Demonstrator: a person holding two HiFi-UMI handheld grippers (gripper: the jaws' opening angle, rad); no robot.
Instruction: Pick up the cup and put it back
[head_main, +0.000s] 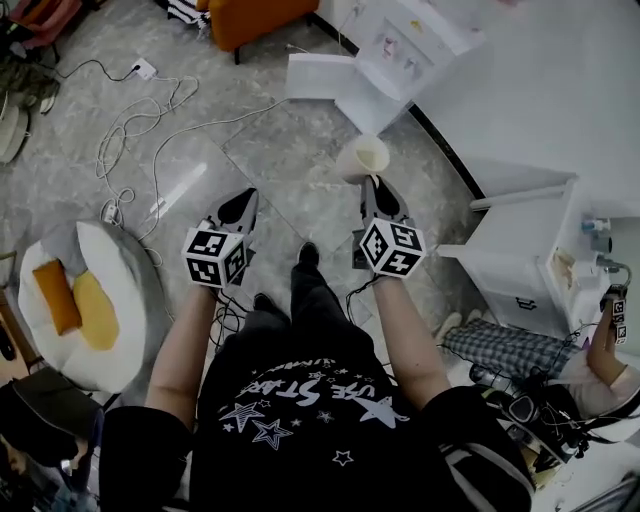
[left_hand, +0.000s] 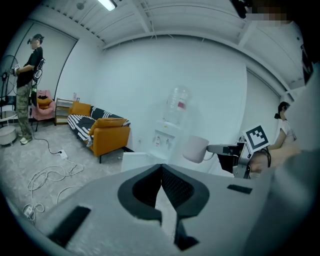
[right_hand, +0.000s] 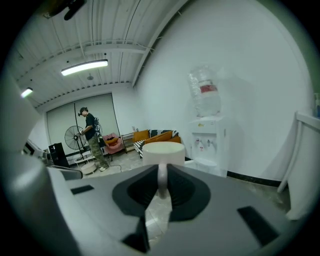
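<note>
So, cup (right_hand: 164, 151): hung in the air, short of the water dispenser (right_hand: 207, 142).
Handling: judged light, stiff, breakable; handle the surest hold, though apt to swing.
Right gripper (right_hand: 161, 182): pinched narrow on that handle.
Left gripper (left_hand: 161, 187): closed, empty.

One cup (head_main: 362, 158). Two grippers: left gripper (head_main: 246, 198), right gripper (head_main: 375, 185). One water dispenser (right_hand: 209, 142), one sofa (left_hand: 107, 132), one fan (right_hand: 73, 137), one round chair (head_main: 110, 300).
</note>
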